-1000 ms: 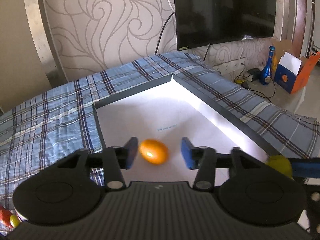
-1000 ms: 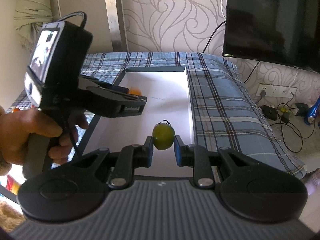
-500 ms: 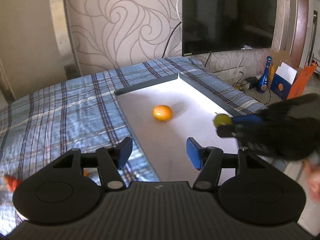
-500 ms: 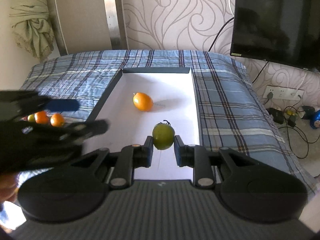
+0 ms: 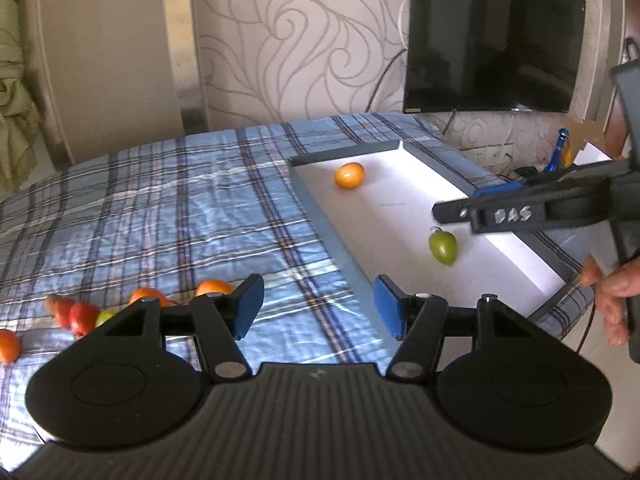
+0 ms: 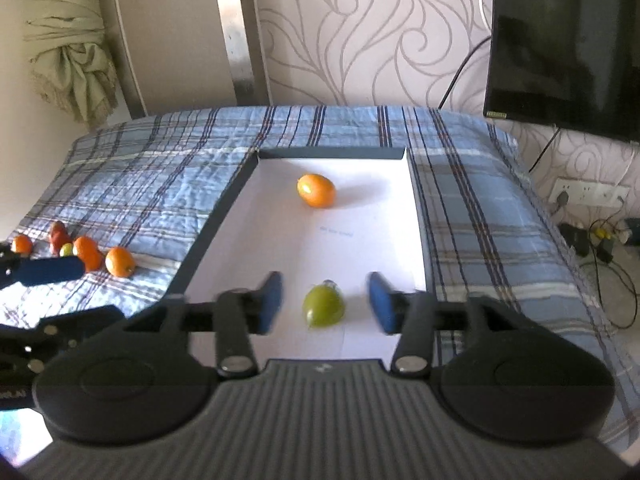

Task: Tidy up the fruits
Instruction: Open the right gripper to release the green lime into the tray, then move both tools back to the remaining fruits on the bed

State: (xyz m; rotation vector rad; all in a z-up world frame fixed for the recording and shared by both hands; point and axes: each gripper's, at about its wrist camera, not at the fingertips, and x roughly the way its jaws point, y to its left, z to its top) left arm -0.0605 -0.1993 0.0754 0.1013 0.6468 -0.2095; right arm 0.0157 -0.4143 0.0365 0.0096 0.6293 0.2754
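Lying free in tray (image 6: 224, 216), green fruit (image 6: 323, 307)

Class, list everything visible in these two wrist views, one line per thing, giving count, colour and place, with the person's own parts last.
Orange fruit: one, orange, far end of tray.
Green fruit: one, green, near end of tray, between the open right fingers.
Loose fruits: about six, orange, red and one green, on the cloth left of tray.
Tray: one, white floor with dark rim, on the cloth.
Plaid cloth: one, blue, under everything.
Television: one, black, on wall.
Blue bottle: one, floor by wall.
Left gripper: open, empty, over cloth.
Right gripper: open, astride green fruit.
Hand: one, on right gripper's handle.
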